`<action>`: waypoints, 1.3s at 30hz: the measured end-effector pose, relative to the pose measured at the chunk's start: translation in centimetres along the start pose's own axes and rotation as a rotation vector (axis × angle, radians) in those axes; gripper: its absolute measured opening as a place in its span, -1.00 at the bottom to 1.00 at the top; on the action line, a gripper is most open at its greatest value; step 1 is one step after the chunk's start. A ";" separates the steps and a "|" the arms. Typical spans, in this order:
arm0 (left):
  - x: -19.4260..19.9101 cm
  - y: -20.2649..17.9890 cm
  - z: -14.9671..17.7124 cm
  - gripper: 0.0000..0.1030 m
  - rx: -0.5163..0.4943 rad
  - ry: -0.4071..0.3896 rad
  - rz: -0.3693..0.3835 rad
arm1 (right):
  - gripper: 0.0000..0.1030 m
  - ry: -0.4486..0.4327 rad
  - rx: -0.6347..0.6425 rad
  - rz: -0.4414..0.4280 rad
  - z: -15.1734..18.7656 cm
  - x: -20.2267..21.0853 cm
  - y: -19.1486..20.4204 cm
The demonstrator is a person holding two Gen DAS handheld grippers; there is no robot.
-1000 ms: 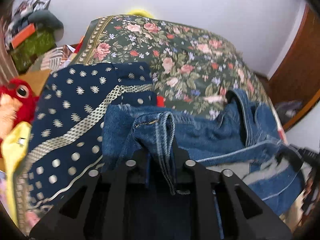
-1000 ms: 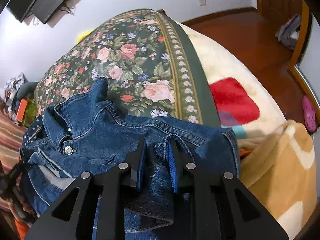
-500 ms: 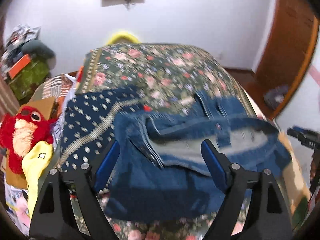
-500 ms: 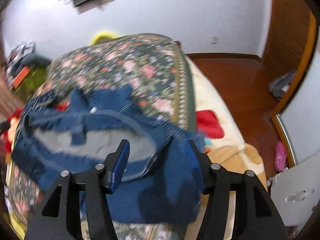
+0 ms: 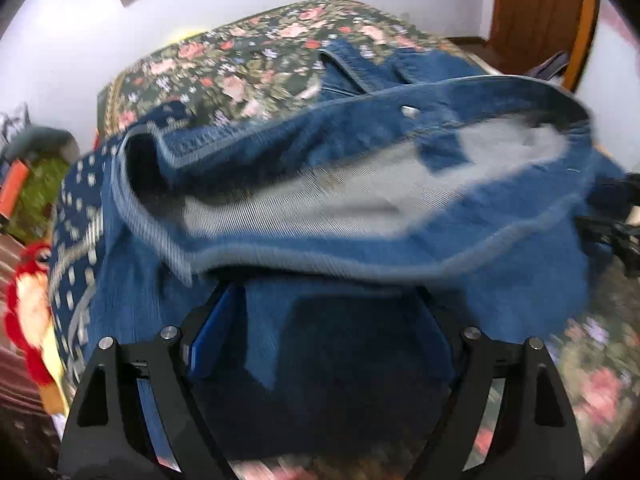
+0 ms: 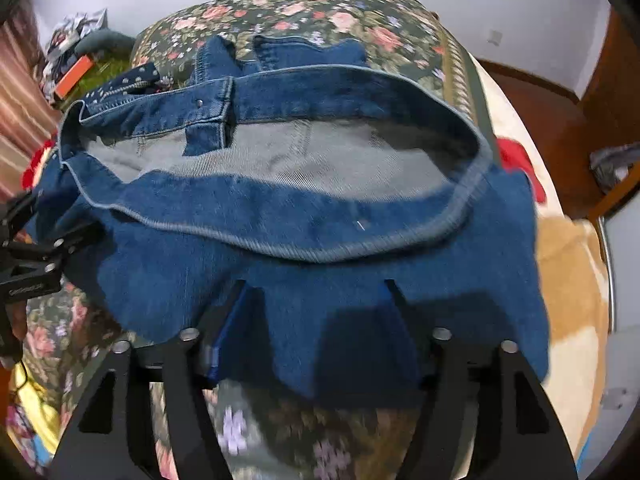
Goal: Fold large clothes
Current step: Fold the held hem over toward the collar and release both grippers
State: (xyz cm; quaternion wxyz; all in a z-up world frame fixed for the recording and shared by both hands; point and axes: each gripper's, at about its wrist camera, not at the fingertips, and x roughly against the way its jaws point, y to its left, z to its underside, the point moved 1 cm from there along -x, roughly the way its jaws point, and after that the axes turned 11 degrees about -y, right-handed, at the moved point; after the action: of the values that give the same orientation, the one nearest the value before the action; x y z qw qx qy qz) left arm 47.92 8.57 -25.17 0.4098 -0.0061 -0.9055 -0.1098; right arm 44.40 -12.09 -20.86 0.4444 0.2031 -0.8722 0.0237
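- Both jaws stand apart: the left hand-held gripper (image 5: pixel 324 312) after opening, the right hand-held gripper (image 6: pixel 316 300) opening just now, pressing nothing.
- Ahead of each, the denim jacket (image 6: pixel 304 216) lies folded on the floral bedspread (image 6: pixel 320 12), near edge between the fingers.
- Bare bedspread beyond its collar; a polka-dot garment (image 5: pixel 76 216) left.

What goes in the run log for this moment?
left hand-held gripper: open | right hand-held gripper: open, just widened | denim jacket: released, lying on floral bedspread
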 end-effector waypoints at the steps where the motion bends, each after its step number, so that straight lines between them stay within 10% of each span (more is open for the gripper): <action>1: -1.0 0.5 -0.9 0.62 0.009 0.005 -0.015 | 0.26 0.002 0.007 0.001 -0.7 -0.7 0.4; 11: -2.2 8.1 -8.9 0.62 0.321 -0.113 -0.048 | 0.25 -0.214 -0.127 0.220 -10.0 -2.9 -0.4; 14: -1.6 9.1 -8.7 0.62 0.409 -0.122 0.009 | 0.25 -0.235 -0.194 0.146 -10.6 -1.7 -0.5; 24: 2.5 5.0 -4.8 0.62 0.286 -0.111 0.092 | 0.26 -0.104 -0.034 -0.017 -6.3 -1.4 4.8; 32: 2.7 2.1 0.7 0.64 0.188 -0.032 0.091 | 0.58 -0.004 0.096 0.063 -2.3 -1.2 4.2; 39: 3.8 4.4 4.1 0.64 0.299 -0.047 0.101 | 0.66 -0.016 0.029 0.126 0.8 1.9 -0.2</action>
State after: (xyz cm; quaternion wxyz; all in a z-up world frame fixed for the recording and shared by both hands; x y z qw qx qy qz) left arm 42.78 13.37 -24.12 0.3899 0.0070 -0.9196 0.0470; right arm 42.88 -13.12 -19.94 0.4319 0.1545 -0.8864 0.0629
